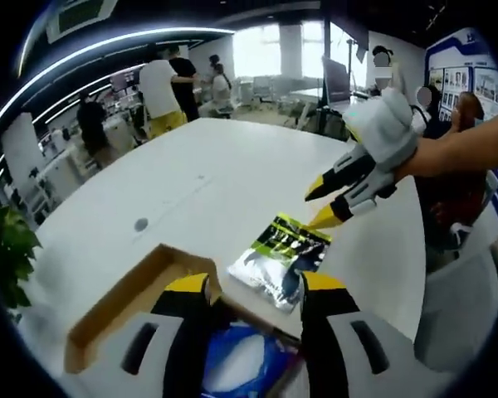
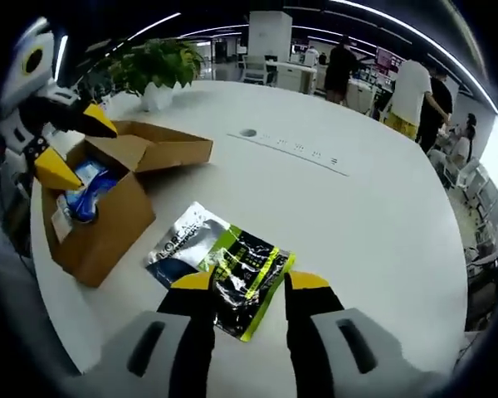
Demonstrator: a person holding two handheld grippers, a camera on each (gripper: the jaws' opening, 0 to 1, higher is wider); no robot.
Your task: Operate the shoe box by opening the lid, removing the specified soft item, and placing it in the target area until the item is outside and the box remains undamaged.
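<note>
The brown cardboard shoe box (image 2: 108, 236) stands on the white table with its lid flap (image 2: 162, 149) folded back. Inside lies a soft blue-and-white item (image 2: 87, 192), also seen between my left jaws as a blue bundle (image 1: 236, 365). My left gripper (image 1: 256, 286) hangs open just over the box opening; from the other view the left gripper (image 2: 75, 149) shows yellow tips spread apart. A silver, green and black pouch (image 2: 224, 265) lies flat on the table beside the box. My right gripper (image 2: 249, 283) is open with the pouch's near end between its jaws; the right gripper (image 1: 319, 207) hovers at the pouch's (image 1: 282, 257) far edge.
A potted plant (image 2: 158, 66) stands at the table's far end behind the box. A round cable grommet (image 1: 141, 224) is set in the tabletop. Several people (image 1: 162, 91) and desks are beyond the table. A white chair (image 1: 465, 298) stands near the table's right edge.
</note>
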